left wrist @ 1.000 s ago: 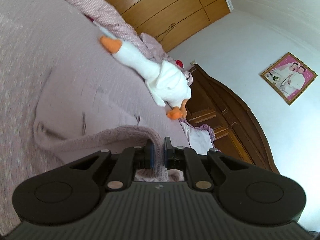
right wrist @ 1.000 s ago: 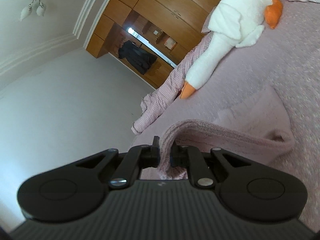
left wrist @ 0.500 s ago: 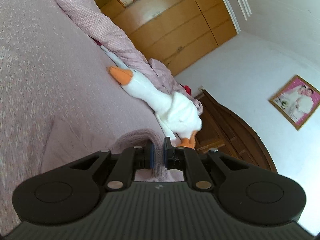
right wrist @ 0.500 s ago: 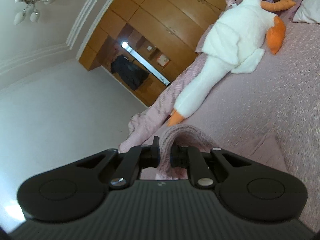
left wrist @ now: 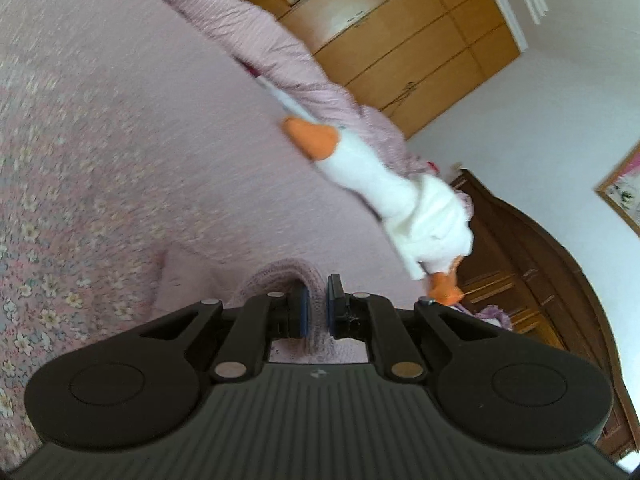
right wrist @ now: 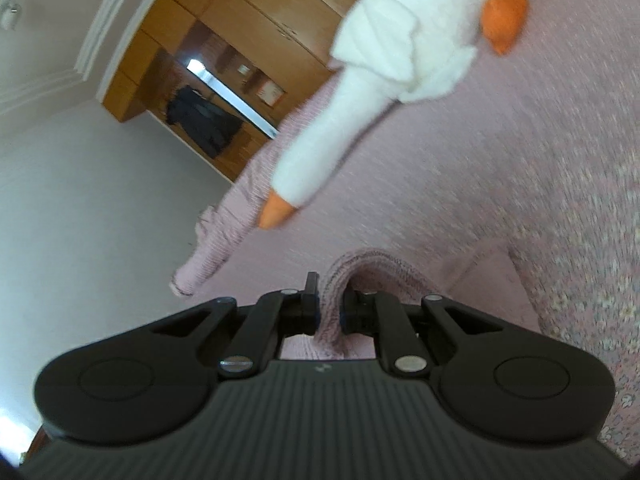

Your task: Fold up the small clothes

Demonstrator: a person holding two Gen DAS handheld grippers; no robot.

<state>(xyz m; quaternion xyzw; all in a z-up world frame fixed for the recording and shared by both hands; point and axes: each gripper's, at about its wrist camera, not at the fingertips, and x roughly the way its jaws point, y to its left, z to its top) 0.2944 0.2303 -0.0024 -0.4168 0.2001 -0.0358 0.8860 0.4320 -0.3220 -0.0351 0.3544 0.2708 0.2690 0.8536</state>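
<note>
On the bed (left wrist: 100,120), your left tool (left wrist: 316,304) is clamped on the pink knit garment (left wrist: 280,276). Your right tool (right wrist: 330,308) grips its ribbed edge too. A plush goose (right wrist: 380,80) lies beyond.

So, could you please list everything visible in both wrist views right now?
knit garment: one, pale pink, on the bed, its ribbed edge pinched by both grippers
goose plush toy: one, white with orange beak and feet, lying on the bed beyond the garment
bedspread: one, pink with small flowers, covering the bed
striped quilt: one, pink, bunched along the bed's far edge
wardrobe: one, light wood, against the wall
headboard: one, dark wood, past the goose
framed picture: one, on the white wall
dark coat: one, hanging in the wardrobe
left gripper: black, shut on the garment
right gripper: black, shut on the garment
</note>
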